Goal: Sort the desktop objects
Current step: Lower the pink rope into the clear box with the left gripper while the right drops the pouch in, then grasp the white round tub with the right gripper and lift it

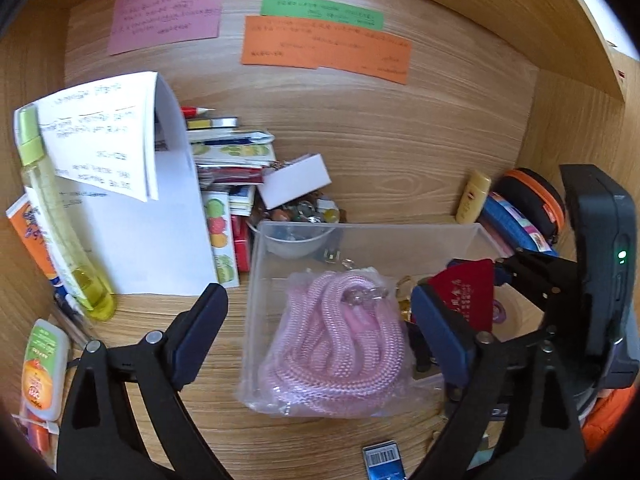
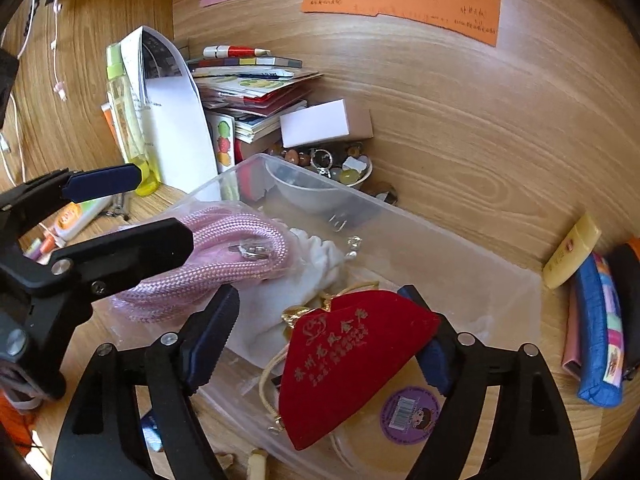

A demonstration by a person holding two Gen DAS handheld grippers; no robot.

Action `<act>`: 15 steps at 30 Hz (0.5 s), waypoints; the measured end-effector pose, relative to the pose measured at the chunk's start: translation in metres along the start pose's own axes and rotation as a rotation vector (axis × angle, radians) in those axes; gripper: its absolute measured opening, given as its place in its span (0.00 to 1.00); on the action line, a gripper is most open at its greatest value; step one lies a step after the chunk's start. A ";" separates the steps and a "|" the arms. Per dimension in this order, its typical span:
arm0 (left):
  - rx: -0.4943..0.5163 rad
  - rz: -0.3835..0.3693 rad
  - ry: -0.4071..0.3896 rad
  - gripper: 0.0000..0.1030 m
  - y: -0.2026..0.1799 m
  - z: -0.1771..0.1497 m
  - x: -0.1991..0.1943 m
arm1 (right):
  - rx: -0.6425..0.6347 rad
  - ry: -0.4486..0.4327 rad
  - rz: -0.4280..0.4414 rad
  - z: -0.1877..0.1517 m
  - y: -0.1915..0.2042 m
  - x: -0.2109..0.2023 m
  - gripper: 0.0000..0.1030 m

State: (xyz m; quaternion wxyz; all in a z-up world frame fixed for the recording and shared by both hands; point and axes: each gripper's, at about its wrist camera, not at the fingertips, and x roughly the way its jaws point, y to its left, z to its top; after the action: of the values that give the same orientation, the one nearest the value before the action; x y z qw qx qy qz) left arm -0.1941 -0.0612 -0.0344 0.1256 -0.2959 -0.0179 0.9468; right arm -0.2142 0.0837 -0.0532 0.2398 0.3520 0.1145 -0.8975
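Pouch (image 2: pixel 352 364), red, lies in clear bin (image 2: pixel 460 240) on counter (image 1: pixel 224 368), long axis diagonal, narrow end toward camera. Right hand-held gripper (image 2: pixel 320 344) released, straddling pouch. Left hand-held gripper (image 1: pixel 320 328) released over bagged pink rope (image 1: pixel 336 340).

My red pouch (image 2: pixel 352 364) hides most of the clear box's (image 2: pixel 460 240) floor. The barcoded blue item (image 1: pixel 384 460) at six o'clock is cut off. Wall-note (image 1: pixel 324 46) writing is illegible.

Clear plastic box (image 2: pixel 460 248), red velvet pouch (image 2: pixel 352 364)
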 end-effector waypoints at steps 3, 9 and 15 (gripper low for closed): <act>0.000 0.023 -0.013 0.91 0.002 0.000 -0.003 | -0.005 -0.005 -0.007 -0.001 0.001 0.000 0.78; -0.003 0.068 -0.038 0.93 0.006 0.000 -0.009 | 0.018 -0.010 -0.010 0.000 -0.004 -0.006 0.79; -0.031 0.069 -0.013 0.93 0.011 0.002 -0.018 | 0.039 -0.054 -0.033 -0.003 -0.016 -0.038 0.80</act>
State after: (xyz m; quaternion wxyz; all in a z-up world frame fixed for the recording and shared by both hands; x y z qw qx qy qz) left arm -0.1831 -0.0759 -0.0240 0.0883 -0.2920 -0.0231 0.9520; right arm -0.1962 0.1115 -0.0285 0.2211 0.3303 0.0961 -0.9126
